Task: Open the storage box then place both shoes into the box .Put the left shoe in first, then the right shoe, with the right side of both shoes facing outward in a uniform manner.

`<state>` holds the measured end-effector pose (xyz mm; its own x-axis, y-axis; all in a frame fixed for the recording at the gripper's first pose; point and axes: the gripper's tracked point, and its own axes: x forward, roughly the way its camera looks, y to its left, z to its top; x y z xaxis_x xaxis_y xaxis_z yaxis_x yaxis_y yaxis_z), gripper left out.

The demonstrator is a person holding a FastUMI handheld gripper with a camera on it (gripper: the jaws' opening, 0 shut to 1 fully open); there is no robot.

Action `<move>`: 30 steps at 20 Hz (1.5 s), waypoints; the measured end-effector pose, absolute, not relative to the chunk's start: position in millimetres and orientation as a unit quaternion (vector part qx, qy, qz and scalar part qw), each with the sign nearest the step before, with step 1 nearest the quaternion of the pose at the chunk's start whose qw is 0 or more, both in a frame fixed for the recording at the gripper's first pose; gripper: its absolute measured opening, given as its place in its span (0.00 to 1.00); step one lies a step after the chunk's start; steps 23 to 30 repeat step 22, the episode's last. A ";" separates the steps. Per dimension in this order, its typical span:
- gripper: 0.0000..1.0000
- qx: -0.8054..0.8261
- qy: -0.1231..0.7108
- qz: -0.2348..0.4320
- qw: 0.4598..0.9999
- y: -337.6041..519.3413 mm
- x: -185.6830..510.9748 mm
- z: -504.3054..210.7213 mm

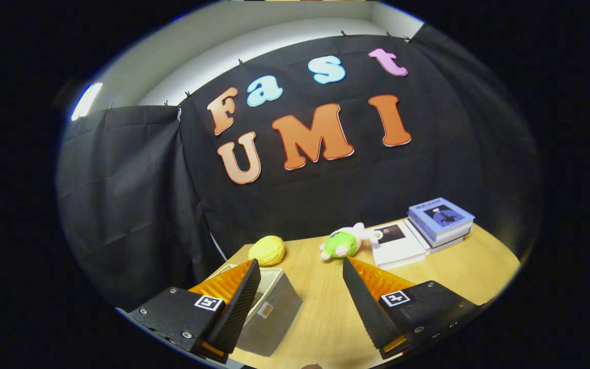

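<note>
A grey storage box with a pale rim stands on the wooden table, partly behind my left finger and reaching into the gap between the fingers. Whether it has a lid on I cannot tell. My gripper is held above the table, open, with nothing between its fingers. The left finger overlaps the box's near corner in the view. The right finger is over bare table.
Beyond the fingers lie a yellow plush ball and a green and white plush toy. Further right sit a white book and a stack of blue-covered books. Black cloth walls close the back and left.
</note>
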<state>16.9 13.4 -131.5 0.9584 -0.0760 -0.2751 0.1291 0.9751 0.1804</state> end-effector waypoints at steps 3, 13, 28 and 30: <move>0.96 0.084 0.108 -0.051 0.989 -9.1 -0.9 -121.9; 0.97 0.034 -0.020 -0.106 0.994 -91.3 -55.1 -79.2; 0.97 0.012 -0.026 -0.128 0.991 -114.1 -67.3 -88.6; 0.97 0.012 -0.026 -0.128 0.991 -114.1 -67.3 -88.6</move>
